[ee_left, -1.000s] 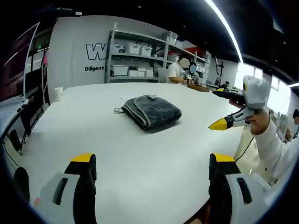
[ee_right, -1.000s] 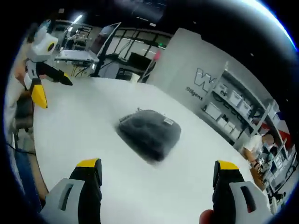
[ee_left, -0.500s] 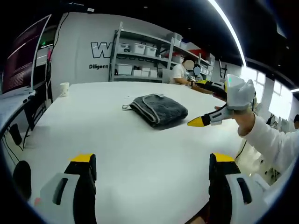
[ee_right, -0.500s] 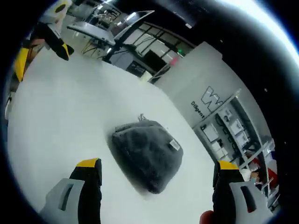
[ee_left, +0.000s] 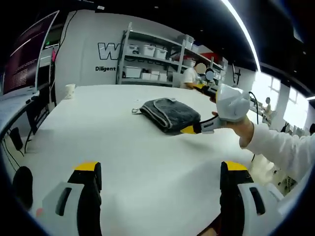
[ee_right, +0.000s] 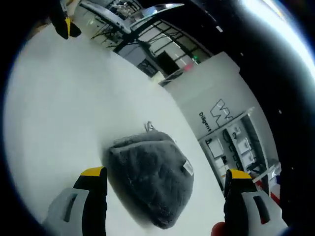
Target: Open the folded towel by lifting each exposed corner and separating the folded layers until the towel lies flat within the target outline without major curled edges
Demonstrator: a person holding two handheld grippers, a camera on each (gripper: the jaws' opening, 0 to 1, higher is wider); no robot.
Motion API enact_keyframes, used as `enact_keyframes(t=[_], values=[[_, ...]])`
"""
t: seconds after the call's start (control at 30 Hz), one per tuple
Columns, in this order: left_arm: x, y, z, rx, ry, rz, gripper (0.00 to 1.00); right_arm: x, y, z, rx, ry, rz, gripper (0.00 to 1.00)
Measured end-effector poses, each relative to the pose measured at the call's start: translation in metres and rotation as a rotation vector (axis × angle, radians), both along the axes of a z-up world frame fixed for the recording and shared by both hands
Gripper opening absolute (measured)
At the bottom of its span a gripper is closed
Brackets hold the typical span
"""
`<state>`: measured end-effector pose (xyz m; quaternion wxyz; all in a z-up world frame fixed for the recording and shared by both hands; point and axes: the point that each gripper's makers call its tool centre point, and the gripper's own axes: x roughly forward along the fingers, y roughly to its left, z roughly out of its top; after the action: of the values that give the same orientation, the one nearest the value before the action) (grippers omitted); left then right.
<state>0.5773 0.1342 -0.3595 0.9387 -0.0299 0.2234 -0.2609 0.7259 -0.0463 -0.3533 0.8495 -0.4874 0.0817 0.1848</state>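
A folded grey towel (ee_left: 170,112) lies on a white table (ee_left: 123,147), towards the far side of the left gripper view and a little right of centre. It is still folded into a thick bundle, with a small loop at its left end and a white label (ee_right: 187,168) on its top surface.

In the left gripper view, the left gripper (ee_left: 160,179) is held low over the near part of the table, its two yellow-tipped jaws spread wide apart with nothing between them, well short of the towel. From the right, a hand (ee_left: 236,129) with a white sleeve (ee_left: 280,150) reaches in, holding the right gripper (ee_left: 189,130). Its yellow tip points left and sits just beside the near right edge of the towel; whether it touches the cloth cannot be told.

In the right gripper view, the right gripper's jaws stand wide apart, and the towel lies between and just beyond them. A thumb tip (ee_right: 218,228) shows at the bottom edge.

Beyond the table stand shelves (ee_left: 147,61) with white boxes against a white wall.
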Motion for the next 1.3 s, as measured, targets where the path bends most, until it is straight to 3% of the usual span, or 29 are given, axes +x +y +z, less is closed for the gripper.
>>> enact_keyframes(t=[0.23, 0.53, 0.9, 1.1, 1.23, 1.3], values=[[0.003, 0.005, -0.006, -0.011, 0.014, 0.014, 1.0, 0.006, 0.014, -0.012, -0.006, 0.005, 0.016, 0.99], [0.005, 0.009, -0.009, -0.016, 0.027, 0.023, 1.0, 0.013, 0.012, -0.014, -0.012, -0.008, 0.003, 0.81], [0.007, 0.011, -0.01, -0.025, 0.034, 0.028, 1.0, 0.016, 0.02, -0.023, -0.069, -0.023, 0.03, 0.71], [0.006, 0.014, -0.01, -0.027, 0.035, 0.033, 1.0, 0.012, 0.028, -0.032, -0.12, -0.015, 0.081, 0.51], [0.006, 0.015, -0.01, -0.03, 0.034, 0.036, 1.0, 0.006, 0.034, -0.043, -0.15, 0.019, 0.123, 0.26], [0.006, 0.016, -0.01, -0.032, 0.034, 0.038, 1.0, 0.005, 0.036, -0.047, -0.171, 0.025, 0.13, 0.21]])
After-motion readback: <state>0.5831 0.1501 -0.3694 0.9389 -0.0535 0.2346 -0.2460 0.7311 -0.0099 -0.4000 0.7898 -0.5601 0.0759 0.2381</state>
